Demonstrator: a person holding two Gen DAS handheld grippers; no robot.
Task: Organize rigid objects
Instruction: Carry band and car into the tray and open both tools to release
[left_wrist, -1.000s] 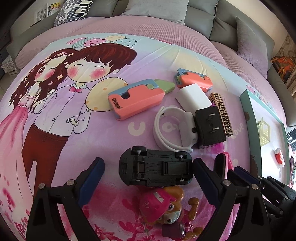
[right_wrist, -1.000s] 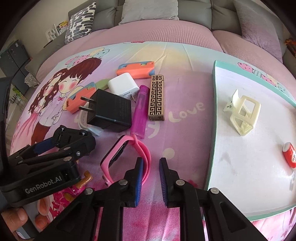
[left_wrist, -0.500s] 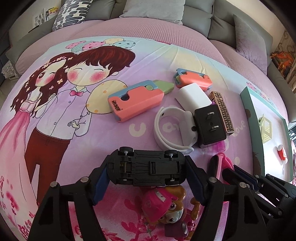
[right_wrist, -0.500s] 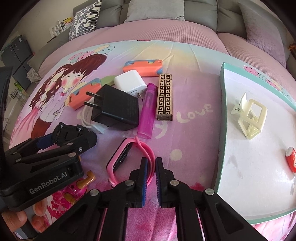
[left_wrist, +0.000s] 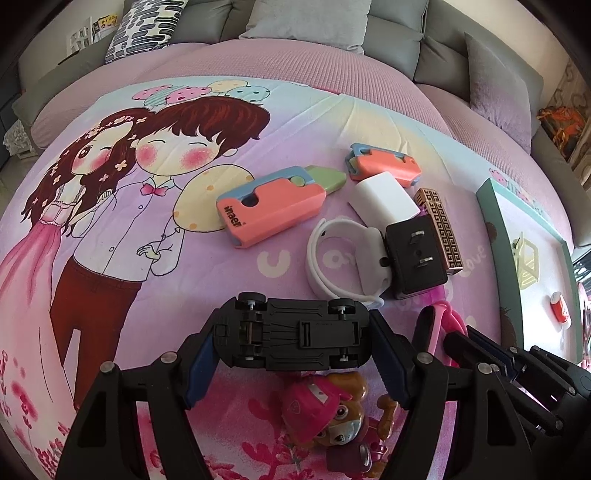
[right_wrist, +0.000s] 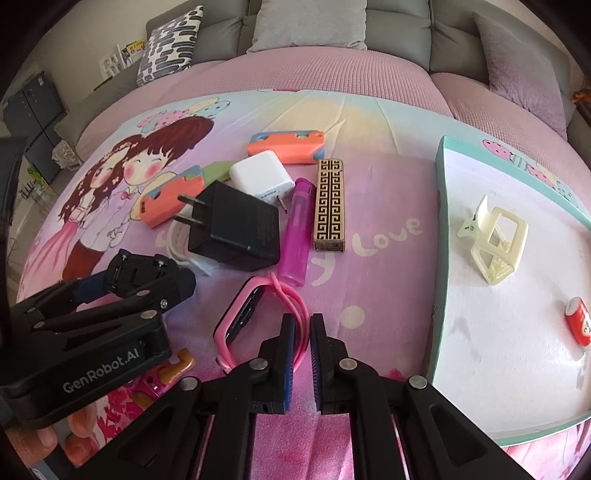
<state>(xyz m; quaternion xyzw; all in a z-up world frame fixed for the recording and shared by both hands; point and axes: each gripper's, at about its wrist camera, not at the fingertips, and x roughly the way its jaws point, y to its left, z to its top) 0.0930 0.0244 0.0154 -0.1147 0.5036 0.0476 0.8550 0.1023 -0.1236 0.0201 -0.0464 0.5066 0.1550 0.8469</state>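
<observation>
left gripper (left_wrist: 291, 365): jaws clamped on the black toy car (left_wrist: 297, 338), one blue pad on each end; car is belly-up, wheels showing, held crosswise just above the bedspread (left_wrist: 122, 206).
right gripper (right_wrist: 303, 343): jaws closed on the loop of the pink wristband (right_wrist: 258, 314); the strap is pinched between the pads, and the band's dark face lies on the bedspread to the left of the jaws.
under the car: pink-helmeted toy pup (left_wrist: 332, 410), lying on the bedspread just below the left jaws.
beyond the car: white wristband (left_wrist: 340, 262), touching the black plug adapter (left_wrist: 415, 260), prongs up.
next out: white charger block (left_wrist: 384, 199), gold patterned lighter (left_wrist: 439, 229) along the adapter's right side, purple tube (right_wrist: 297, 236) between adapter and lighter.
far row: two orange-and-blue plastic cases, the large one (left_wrist: 271, 210) to the left, the small one (left_wrist: 384, 168) behind the white charger.
tray (right_wrist: 439, 229): teal-rimmed, white inside, on the bed right of the pile; holds a cream hair clip (right_wrist: 493, 240) and a small red-and-white item (right_wrist: 578, 321), well apart.
person: fingers (right_wrist: 44, 439) visible under the left gripper body in the right wrist view.
background: grey sofa cushions (left_wrist: 306, 18) behind the bed.
</observation>
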